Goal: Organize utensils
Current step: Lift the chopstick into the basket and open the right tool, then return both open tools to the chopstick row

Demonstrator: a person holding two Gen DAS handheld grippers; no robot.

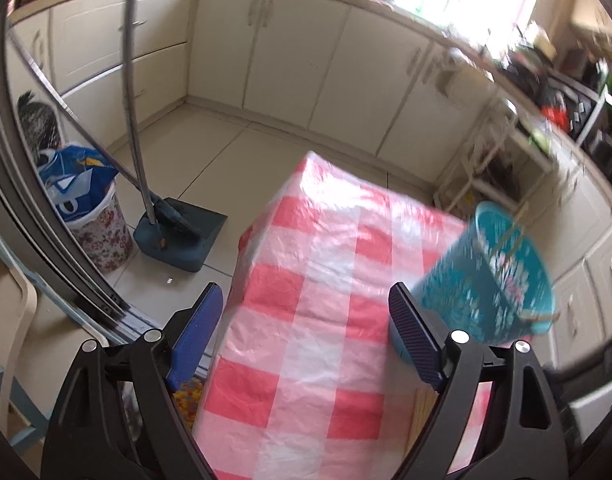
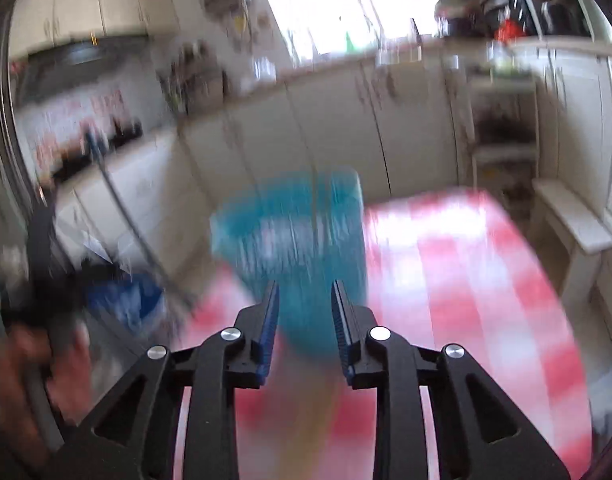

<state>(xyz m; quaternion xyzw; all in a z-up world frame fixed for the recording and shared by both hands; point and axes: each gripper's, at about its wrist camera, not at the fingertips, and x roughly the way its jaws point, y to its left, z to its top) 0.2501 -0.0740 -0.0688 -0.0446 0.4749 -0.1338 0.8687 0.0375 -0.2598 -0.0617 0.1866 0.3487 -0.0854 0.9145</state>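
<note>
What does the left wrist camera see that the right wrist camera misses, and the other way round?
Only the left view shows the flowered bin with its blue bag and the dustpan on the floor, plus the left tongs, open over the tablecloth. Only the right view shows the right tongs, slightly apart with nothing pressed between them, and a white bench. Both show the teal basket on the red-checked tablecloth, and cream cabinets.

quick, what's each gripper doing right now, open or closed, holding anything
left gripper: open wide, nothing between its fingers.
right gripper: partly open, nothing gripped; the teal basket sits just ahead.
</note>
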